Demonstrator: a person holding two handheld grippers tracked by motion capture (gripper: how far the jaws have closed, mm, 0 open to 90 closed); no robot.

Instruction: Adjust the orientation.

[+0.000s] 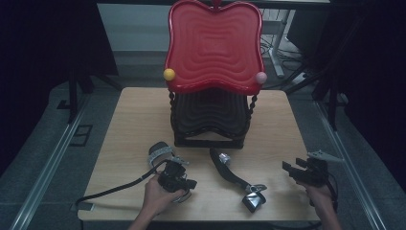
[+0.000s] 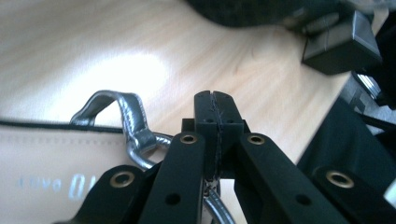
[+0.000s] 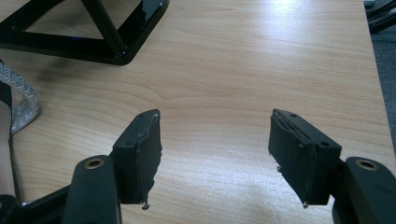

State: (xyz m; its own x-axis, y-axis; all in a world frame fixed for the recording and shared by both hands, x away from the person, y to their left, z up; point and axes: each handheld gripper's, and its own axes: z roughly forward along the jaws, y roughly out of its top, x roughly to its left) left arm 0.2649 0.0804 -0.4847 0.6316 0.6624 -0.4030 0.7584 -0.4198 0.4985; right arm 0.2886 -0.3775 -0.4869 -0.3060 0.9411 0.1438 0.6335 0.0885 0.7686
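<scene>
Pinching a thin silver strap (image 2: 133, 122) between jaws pressed together, the left gripper (image 1: 176, 178) is holding one sandal (image 1: 165, 155) at the near left of the table (image 1: 119, 143). In the left gripper view the strap is looping up just left of the closed jaws and running down between them, while the pale insole is lying flat to the left. Gripping by the strap looks sensible: it is the one slim, raised part that narrow jaws can close on, and the sole is too broad and flat for them. The left hand (image 1: 155, 194) is coming in from the bottom edge, wrapped around the gripper body, with the jaws pointing forward and to the right, low over the wood.

The second sandal (image 1: 234, 177) is lying free on its side near the middle front, its block heel (image 1: 253, 200) toward the near edge, well apart from both grippers. Behind the two shoes, a two-tier rack (image 1: 210, 120) with a red top tray (image 1: 213, 45) is standing at the table's far middle, probably where the shoes are meant to go.

The right gripper (image 1: 299, 170) is waiting at the near right, its jaws spread wide with nothing between them, hovering over bare wood and aiming toward the rack's black foot (image 3: 116, 51).
</scene>
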